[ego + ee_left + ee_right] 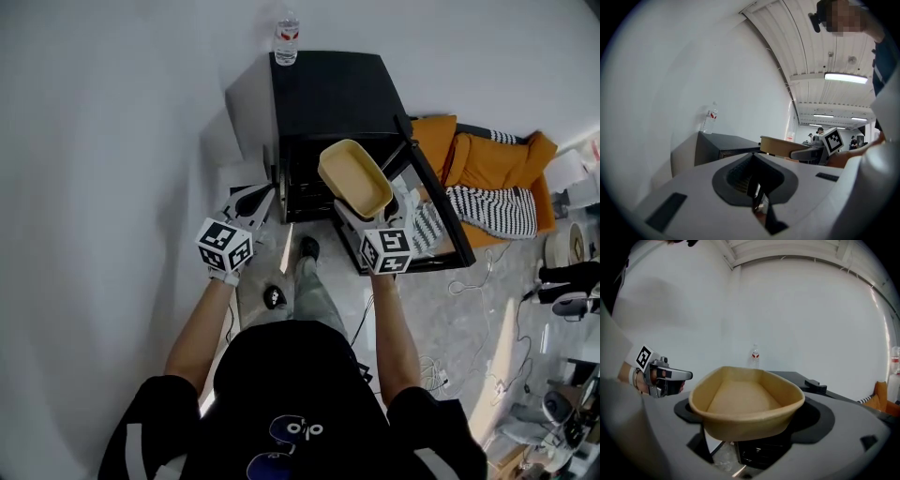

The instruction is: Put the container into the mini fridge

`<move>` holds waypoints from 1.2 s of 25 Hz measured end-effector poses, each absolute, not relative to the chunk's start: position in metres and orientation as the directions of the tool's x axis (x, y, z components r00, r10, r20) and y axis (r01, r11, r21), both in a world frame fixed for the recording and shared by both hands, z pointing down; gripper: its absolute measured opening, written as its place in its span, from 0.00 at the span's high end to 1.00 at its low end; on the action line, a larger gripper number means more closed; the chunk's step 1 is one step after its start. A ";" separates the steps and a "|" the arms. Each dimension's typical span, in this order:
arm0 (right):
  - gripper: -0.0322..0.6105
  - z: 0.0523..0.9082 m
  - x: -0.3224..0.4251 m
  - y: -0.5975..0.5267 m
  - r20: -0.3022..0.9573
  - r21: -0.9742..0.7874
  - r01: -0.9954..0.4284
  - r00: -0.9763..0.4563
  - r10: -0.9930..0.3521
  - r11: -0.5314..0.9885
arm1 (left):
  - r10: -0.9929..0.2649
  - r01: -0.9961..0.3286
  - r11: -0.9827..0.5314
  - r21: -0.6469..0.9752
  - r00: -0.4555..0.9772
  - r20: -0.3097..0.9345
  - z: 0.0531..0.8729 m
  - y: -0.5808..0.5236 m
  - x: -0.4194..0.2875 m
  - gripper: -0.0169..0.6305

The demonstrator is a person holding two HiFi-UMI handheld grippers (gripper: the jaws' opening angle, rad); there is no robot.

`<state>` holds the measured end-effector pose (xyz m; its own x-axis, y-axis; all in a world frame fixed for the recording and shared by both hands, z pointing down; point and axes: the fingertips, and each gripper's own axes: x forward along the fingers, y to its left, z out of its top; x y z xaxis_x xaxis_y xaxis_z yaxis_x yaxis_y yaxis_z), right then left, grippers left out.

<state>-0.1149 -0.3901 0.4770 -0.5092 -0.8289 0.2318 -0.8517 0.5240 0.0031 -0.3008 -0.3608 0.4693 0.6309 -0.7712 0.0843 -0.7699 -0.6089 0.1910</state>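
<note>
- Over the open fridge door (441, 220), up in the air: tan container (354, 174) held by right gripper (356, 212), just in front of the mini fridge (328, 94) opening. Not inside yet.
- R jaws: clamped on the container's near short end. Rest of it sticks out ahead unsupported, approx. level, mouth up, empty (right gripper view).
- Idle left gripper (253, 201): jaws together, nothing betw. them. Sits left of the fridge front, apart from container & door.
- Fridge: black, on the floor against a white wall, door swung open to the right, wire shelves (309, 183) visible inside. One water bottle (287, 37) upright on top, back corner.
- Handling, my guess: looks like a thin pressed-fibre/paper tray, so v. light, and empty, so weight is no issue. Walls prob. flex; a hard squeeze could crease or buckle the rim. Matte surface, prob. not slippery.
- Where to hold: short end wall is OK for an empty tray, but a one-end grip means leverage. A bump on a shelf or the door frame could twist it in the jaws. Low on the wall near the base is likely stiffer than the rim alone.
- Next, est.: lower & push fwd long-axis first onto a shelf, keep level, stay clear of the door edge. Let go only once the base rests flat.
</note>
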 end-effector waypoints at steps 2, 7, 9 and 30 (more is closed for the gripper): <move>0.09 0.480 -0.113 -0.394 0.231 0.001 -0.856 -0.503 -0.833 0.517 | -0.766 -0.765 -0.615 0.189 0.637 0.086 0.471 -0.365 -0.298 0.96; 0.09 0.483 -0.105 -0.401 0.234 0.000 -0.863 -0.491 -0.839 0.505 | -0.748 -0.750 -0.636 0.182 0.658 0.094 0.471 -0.377 -0.286 0.96; 0.09 0.486 -0.101 -0.403 0.236 -0.003 -0.868 -0.484 -0.843 0.497 | -0.739 -0.742 -0.646 0.179 0.666 0.096 0.472 -0.381 -0.281 0.96; 0.09 0.582 -0.070 -0.384 0.371 -0.061 -0.904 -0.414 -0.831 0.423 | -0.639 -0.665 -0.705 0.247 0.747 0.184 0.546 -0.389 -0.233 0.96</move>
<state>-0.0704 -0.3836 0.5818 -0.4136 -0.8313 0.3714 -0.9043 0.4226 -0.0611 -0.2326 -0.3886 0.5461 0.7466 -0.6395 0.1836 -0.6647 -0.7052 0.2468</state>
